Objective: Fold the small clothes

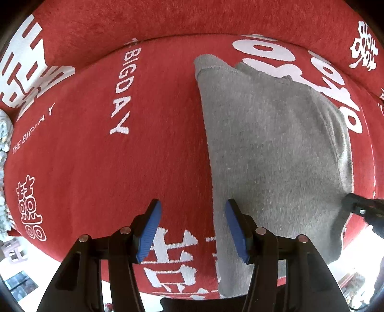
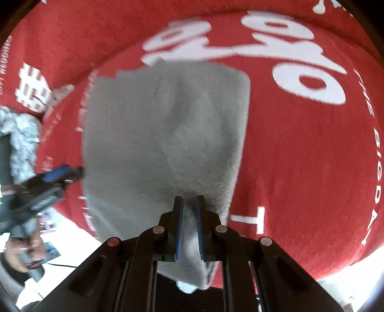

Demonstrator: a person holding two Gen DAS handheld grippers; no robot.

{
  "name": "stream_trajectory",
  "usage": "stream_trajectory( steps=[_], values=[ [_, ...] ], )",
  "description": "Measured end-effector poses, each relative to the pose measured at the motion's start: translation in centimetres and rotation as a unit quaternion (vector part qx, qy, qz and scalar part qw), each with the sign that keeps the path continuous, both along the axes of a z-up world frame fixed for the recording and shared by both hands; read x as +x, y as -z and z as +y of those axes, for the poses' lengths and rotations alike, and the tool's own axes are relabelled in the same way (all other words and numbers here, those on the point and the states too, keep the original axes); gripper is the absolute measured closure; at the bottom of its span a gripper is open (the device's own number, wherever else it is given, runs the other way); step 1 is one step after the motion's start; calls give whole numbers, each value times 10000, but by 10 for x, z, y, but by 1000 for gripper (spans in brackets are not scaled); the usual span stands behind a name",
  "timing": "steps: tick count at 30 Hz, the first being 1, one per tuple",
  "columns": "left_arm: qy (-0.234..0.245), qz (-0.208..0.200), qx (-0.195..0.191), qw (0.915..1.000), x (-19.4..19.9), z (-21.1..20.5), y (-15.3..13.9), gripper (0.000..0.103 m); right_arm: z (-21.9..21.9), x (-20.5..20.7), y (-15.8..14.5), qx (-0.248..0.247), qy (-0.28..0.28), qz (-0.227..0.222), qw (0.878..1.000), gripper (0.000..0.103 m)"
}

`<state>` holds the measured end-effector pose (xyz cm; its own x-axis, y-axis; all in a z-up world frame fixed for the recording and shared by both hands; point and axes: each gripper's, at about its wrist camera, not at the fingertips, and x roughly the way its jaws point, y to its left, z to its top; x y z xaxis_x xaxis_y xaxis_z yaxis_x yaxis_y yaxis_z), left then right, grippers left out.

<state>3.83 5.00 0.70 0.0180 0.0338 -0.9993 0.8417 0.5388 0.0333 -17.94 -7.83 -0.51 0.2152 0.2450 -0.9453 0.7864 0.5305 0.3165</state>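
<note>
A small grey garment (image 1: pixel 271 148) lies on a red blanket (image 1: pixel 144 144) with white lettering. My left gripper (image 1: pixel 192 223) is open, its blue pads astride the garment's left edge near the front. My right gripper (image 2: pixel 190 213) is shut on the garment's near edge (image 2: pixel 168 134), with cloth pinched between its pads. The right gripper shows at the right edge of the left wrist view (image 1: pixel 360 208). The left gripper shows at the left of the right wrist view (image 2: pixel 60 175).
The red blanket (image 2: pixel 300 156) covers a cushioned seat with a raised back (image 1: pixel 168 21). A pale patterned cloth (image 2: pixel 21 139) lies at the far left. The seat's front edge drops to a light floor (image 2: pixel 72 242).
</note>
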Motion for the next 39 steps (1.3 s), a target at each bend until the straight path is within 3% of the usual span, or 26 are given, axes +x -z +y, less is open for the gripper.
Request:
stream_trajectory(
  steps=[12, 25, 28, 30, 33, 35, 39],
  values=[
    [-82, 155, 55, 9998, -13, 12, -21, 46, -6, -18, -21, -19, 481, 302, 9984, 92],
    [-34, 205, 203, 9996, -28, 23, -59, 46, 18, -11, -66, -75, 519, 350, 9980, 91],
    [-52, 54, 159, 9998, -29, 25, -77, 21, 22, -6, -79, -222, 434, 443, 9978, 90],
    [-15, -54, 96, 9999, -29, 26, -86, 21, 23, -3, -88, -285, 412, 453, 9977, 90],
    [-42, -69, 82, 9999, -27, 27, -97, 21, 25, 2, -98, -336, 387, 468, 9976, 80],
    [-101, -57, 84, 9999, -26, 28, -103, 21, 28, 5, -104, -449, 328, 517, 9971, 65],
    [-146, -42, 94, 9998, -27, 30, -110, 21, 31, 13, -117, -732, 155, 584, 9955, 59]
  ],
)
